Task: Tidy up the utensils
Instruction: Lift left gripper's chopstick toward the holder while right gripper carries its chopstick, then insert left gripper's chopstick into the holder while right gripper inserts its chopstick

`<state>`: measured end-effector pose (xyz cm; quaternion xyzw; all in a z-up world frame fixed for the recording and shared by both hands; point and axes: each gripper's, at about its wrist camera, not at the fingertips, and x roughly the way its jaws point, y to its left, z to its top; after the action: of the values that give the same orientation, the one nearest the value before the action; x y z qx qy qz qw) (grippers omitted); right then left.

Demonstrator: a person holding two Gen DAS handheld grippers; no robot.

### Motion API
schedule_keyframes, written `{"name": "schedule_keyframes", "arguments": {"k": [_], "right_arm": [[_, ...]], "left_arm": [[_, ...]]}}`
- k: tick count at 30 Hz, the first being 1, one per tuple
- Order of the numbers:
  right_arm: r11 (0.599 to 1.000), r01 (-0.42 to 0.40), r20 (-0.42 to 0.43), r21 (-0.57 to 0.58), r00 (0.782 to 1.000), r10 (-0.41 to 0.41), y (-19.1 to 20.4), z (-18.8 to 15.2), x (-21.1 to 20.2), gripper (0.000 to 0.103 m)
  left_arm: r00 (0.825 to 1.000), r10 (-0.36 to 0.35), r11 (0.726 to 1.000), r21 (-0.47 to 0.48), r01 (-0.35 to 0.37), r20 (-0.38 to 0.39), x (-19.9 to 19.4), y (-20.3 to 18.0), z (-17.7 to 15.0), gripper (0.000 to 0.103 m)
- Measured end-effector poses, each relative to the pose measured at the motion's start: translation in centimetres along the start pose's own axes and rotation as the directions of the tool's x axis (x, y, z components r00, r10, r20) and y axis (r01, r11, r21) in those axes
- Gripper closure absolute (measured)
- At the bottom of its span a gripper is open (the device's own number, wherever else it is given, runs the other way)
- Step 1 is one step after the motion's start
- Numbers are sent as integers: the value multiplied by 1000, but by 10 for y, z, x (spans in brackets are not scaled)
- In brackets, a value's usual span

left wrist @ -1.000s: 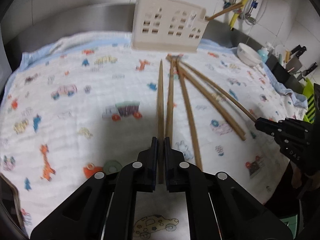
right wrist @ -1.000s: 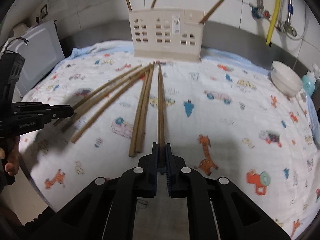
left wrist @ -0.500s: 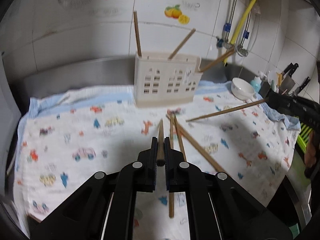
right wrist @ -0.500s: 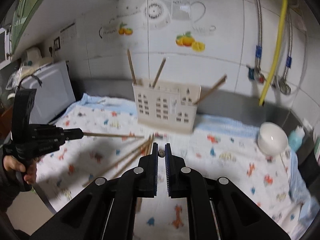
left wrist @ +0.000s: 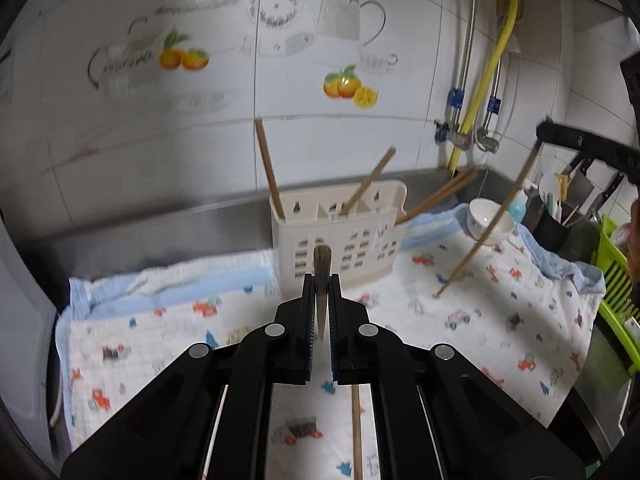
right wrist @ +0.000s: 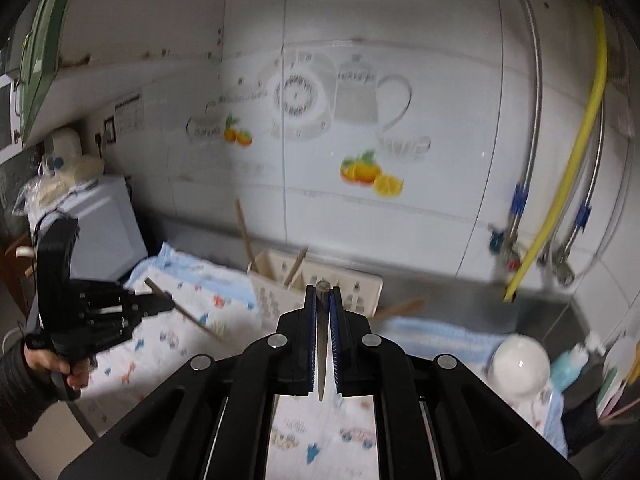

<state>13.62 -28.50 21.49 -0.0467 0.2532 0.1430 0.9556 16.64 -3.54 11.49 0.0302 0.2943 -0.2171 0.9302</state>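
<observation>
A cream plastic holder (left wrist: 340, 240) with window-shaped cutouts stood on a printed cloth (left wrist: 500, 312) that covered the worktop, close to the tiled wall (left wrist: 200, 140). Inside it, one chopstick (left wrist: 269, 168) stood nearly upright at the left end, another (left wrist: 370, 182) leaned to the right from a middle compartment, and a pair (left wrist: 440, 196) slanted far out over the right end. A white bowl (left wrist: 490, 220) sat on the cloth to the right of the holder; what it held could not be seen.

The left tool (left wrist: 320, 304) was closed on a chopstick (left wrist: 321, 272), whose long axis ran forward along the fingers with its blunt end poking out toward the holder. The right tool (right wrist: 323, 308) was likewise clamped on a chopstick (right wrist: 322, 320), lying straight along its fingers, blunt end forward and tapered end toward the camera. In the left wrist view that same chopstick (left wrist: 488, 224) hung steeply from the right tool (left wrist: 576, 144), its lower tip near the cloth, just right of the holder. One more chopstick (left wrist: 356, 432) lay flat on the cloth below the left tool, pointing toward the holder.
</observation>
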Motion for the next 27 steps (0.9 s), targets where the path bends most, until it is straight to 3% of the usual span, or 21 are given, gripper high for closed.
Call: {"name": "schedule_keyframes", "arguments": {"k": [7, 12, 17, 21, 27], "right_arm": [[999, 28, 76, 29, 997, -30, -18, 48, 3, 97], [996, 39, 106, 78, 993, -48, -31, 63, 19, 97], [993, 34, 81, 112, 996, -43, -42, 62, 45, 97], [993, 36, 51, 112, 998, -42, -43, 53, 62, 97], [993, 11, 86, 121, 996, -21, -43, 49, 64, 97]], "left_arm": [[992, -4, 998, 57, -3, 123, -25, -19, 47, 98], [974, 20, 993, 108, -45, 225, -44, -37, 83, 98], [951, 65, 986, 126, -108, 301, -47, -47, 110, 98], [951, 91, 986, 110, -129, 296, -29, -44, 120, 98], [961, 129, 985, 82, -153, 245, 6, -28, 114, 98]]}}
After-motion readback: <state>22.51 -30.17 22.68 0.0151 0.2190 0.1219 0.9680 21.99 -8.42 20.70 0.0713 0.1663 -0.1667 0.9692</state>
